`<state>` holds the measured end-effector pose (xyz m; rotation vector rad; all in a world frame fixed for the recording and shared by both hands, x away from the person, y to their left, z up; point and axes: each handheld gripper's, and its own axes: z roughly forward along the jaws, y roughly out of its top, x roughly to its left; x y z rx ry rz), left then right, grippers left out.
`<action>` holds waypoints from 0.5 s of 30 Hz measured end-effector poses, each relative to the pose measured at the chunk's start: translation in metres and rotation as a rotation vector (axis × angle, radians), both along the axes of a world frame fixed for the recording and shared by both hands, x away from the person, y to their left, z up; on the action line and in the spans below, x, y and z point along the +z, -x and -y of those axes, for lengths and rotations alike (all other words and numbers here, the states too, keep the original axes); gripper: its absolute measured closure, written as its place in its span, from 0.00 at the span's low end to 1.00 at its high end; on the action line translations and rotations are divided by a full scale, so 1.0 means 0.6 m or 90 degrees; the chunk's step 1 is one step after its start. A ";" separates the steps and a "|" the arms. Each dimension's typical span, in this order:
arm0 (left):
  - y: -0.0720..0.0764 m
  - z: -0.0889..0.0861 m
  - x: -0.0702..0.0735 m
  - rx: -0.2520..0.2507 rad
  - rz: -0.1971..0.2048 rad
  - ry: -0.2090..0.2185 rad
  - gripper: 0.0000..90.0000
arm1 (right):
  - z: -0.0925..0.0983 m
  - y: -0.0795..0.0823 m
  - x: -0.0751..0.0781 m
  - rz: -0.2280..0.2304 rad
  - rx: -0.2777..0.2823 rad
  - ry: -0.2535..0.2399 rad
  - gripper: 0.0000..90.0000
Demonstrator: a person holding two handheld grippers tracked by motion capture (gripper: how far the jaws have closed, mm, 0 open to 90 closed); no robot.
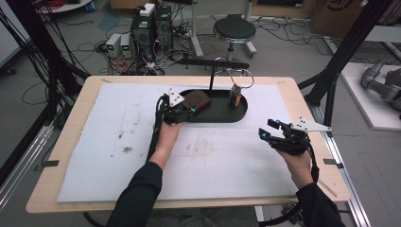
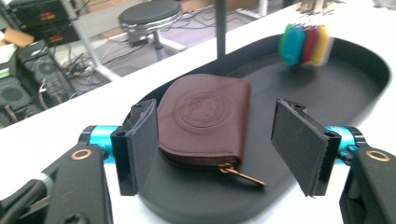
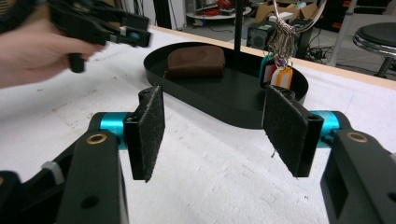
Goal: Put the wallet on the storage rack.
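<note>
The left gripper (image 2: 219,149) had its jaws standing wide apart, their dark pads clear of the brown pouch (image 2: 205,119) that lay between and just beyond them; the left pad came close to the pouch's edge, and I could not tell whether it brushed the leather. The pouch was a small, flat, reddish-brown leather case with rounded corners, a round emblem pressed into its top face, and a zip along the near edge ending in a brass-coloured pull that pointed out over the tray floor. It rested inside the black oval tray (image 2: 369,70), at the end nearer the left hand (image 1: 168,135). At the tray's other end a bunch of coloured key tags (image 2: 303,44) hung by a thin upright post (image 2: 220,28). The right gripper (image 1: 265,130) hovered open over the white mat (image 1: 113,156), well apart from the tray.
</note>
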<state>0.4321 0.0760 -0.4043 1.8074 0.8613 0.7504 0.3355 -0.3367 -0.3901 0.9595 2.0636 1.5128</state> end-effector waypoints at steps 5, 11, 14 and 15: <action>0.049 -0.037 0.018 -0.031 -0.003 0.032 0.32 | 0.003 -0.001 -0.001 0.002 -0.002 0.007 0.42; 0.104 -0.097 0.023 -0.064 -0.011 0.092 0.27 | 0.008 -0.002 -0.001 -0.004 -0.006 0.006 0.39; 0.127 -0.126 0.021 -0.065 -0.021 0.108 0.26 | 0.010 -0.003 -0.001 -0.003 -0.009 0.010 0.37; 0.135 -0.137 0.020 -0.070 -0.023 0.113 0.26 | 0.010 -0.003 -0.001 -0.005 -0.012 0.008 0.37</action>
